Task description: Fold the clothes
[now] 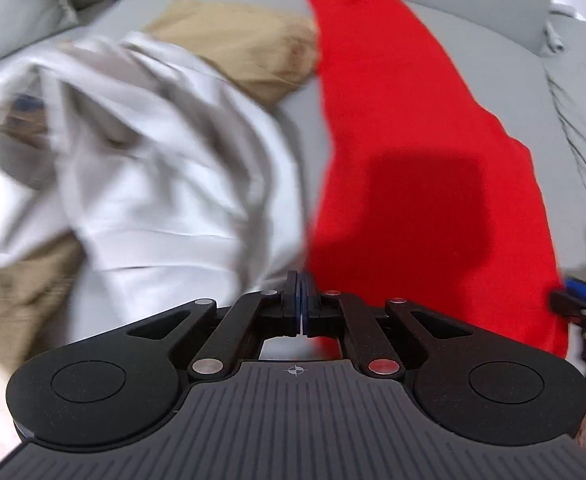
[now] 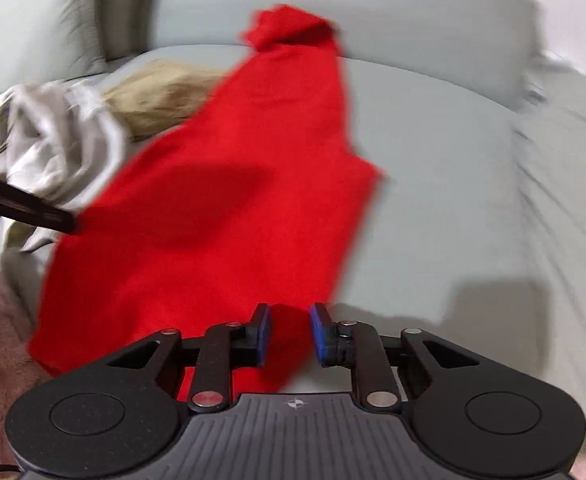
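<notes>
The left gripper (image 1: 301, 300) has its jaws pressed together at the near left edge of the red garment (image 1: 405, 152); whether cloth is between them cannot be told. The right gripper (image 2: 290, 334) has jaws apart, w/ the garment's near right corner lying between and under them. The red garment lies flat on the grey sofa (image 2: 433, 184), long axis running from near to far, its narrow bunched end up against the backrest. Free cushion is to the right. To the left lie a crumpled white garment (image 1: 145, 168) & a tan one (image 1: 245, 48), both blurred.
</notes>
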Demonstrator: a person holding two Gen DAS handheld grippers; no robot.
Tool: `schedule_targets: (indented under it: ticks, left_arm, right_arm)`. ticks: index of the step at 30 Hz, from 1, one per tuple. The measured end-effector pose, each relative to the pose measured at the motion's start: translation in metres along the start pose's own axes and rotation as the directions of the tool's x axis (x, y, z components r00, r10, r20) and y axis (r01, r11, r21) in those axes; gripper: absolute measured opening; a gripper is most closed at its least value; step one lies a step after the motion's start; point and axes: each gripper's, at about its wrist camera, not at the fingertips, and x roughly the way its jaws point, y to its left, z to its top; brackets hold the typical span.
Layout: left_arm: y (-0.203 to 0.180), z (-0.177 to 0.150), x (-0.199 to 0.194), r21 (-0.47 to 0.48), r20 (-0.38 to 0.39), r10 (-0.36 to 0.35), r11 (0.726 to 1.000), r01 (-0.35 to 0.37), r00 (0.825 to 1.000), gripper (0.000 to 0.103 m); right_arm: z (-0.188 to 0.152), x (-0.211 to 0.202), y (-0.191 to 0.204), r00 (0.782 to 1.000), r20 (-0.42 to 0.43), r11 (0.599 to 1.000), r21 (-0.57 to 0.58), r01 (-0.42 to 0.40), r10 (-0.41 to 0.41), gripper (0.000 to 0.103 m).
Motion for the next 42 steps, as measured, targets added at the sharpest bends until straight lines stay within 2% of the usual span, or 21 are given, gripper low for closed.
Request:
schedule_targets:
  ticks: [1, 3, 6, 8, 11, 14, 17, 18, 21, 23, 25, 27, 32, 38, 42]
  left_arm:
    - [0.0, -0.004, -0.011, 0.008, 0.004, -0.001, 1.0, 0.001, 1.0, 0.009]
    - [-0.004, -0.018, -0.028, 0.012, 0.013, -0.061, 0.998, 0.06, 0.998, 0.012]
    - [-0.014, -0.044, -0.04, -0.03, 0.037, -0.152, 0.988, 0.153, 0.988, 0.026]
    - [-0.022, -0.066, -0.044, -0.087, 0.069, -0.214, 0.972, 0.219, 0.974, 0.027]
    - [-0.032, -0.097, -0.038, -0.205, 0.149, -0.182, 0.956, 0.211, 0.972, 0.027]
    - [-0.031, -0.115, -0.035, -0.26, 0.166, -0.179, 0.941, 0.218, 0.97, 0.027]
    - [-0.026, -0.106, -0.037, -0.285, 0.196, -0.197, 0.926, 0.248, 0.961, 0.028]
    - [-0.024, -0.102, -0.033, -0.297, 0.193, -0.223, 0.915, 0.274, 0.955, 0.029]
    - [-0.026, -0.099, -0.021, -0.301, 0.155, -0.253, 0.909, 0.29, 0.955, 0.028]
    - [-0.028, -0.102, -0.018, -0.29, 0.136, -0.274, 0.908, 0.303, 0.952, 0.028]
    - [-0.032, -0.097, -0.01, -0.282, 0.078, -0.258, 0.921, 0.27, 0.963, 0.028]
    - [-0.028, -0.097, -0.006, -0.318, 0.053, -0.261, 0.911, 0.264, 0.964, 0.028]
    - [-0.017, -0.095, -0.011, -0.378, 0.074, -0.283, 0.88, 0.289, 0.956, 0.028]
    - [-0.013, -0.091, -0.006, -0.403, 0.075, -0.275, 0.871, 0.282, 0.958, 0.03]
    - [-0.017, -0.085, 0.011, -0.381, 0.028, -0.284, 0.883, 0.273, 0.958, 0.031]
  right_arm:
    - [-0.003, -0.006, -0.008, 1.0, -0.003, 0.999, 0.034, -0.001, 0.001, 0.032]
    - [-0.01, -0.019, -0.018, 1.0, 0.013, 0.996, 0.086, -0.024, 0.023, 0.033]
    - [-0.027, -0.032, -0.019, 0.99, 0.064, 0.982, 0.132, -0.136, 0.128, 0.036]
    - [-0.036, -0.04, -0.014, 0.977, 0.096, 0.968, 0.144, -0.205, 0.192, 0.04]
    - [-0.053, -0.049, 0.002, 0.962, 0.128, 0.961, 0.1, -0.257, 0.243, 0.041]
    - [-0.06, -0.056, 0.02, 0.957, 0.12, 0.964, -0.007, -0.265, 0.264, 0.043]
    - [-0.065, -0.07, 0.034, 0.96, 0.124, 0.962, -0.136, -0.235, 0.252, 0.053]
    - [-0.066, -0.07, 0.038, 0.961, 0.127, 0.96, -0.169, -0.223, 0.246, 0.057]
    - [-0.064, -0.066, 0.049, 0.964, 0.129, 0.95, -0.242, -0.198, 0.233, 0.058]
    - [-0.064, -0.065, 0.05, 0.966, 0.124, 0.948, -0.252, -0.193, 0.229, 0.058]
    - [-0.063, -0.065, 0.048, 0.967, 0.121, 0.951, -0.244, -0.19, 0.224, 0.059]
    - [-0.063, -0.065, 0.045, 0.968, 0.123, 0.956, -0.223, -0.189, 0.22, 0.059]
    - [-0.065, -0.066, 0.037, 0.969, 0.127, 0.966, -0.179, -0.189, 0.213, 0.059]
    - [-0.068, -0.065, 0.033, 0.97, 0.124, 0.968, -0.169, -0.187, 0.209, 0.059]
    - [-0.069, -0.063, 0.033, 0.971, 0.117, 0.969, -0.164, -0.186, 0.207, 0.059]
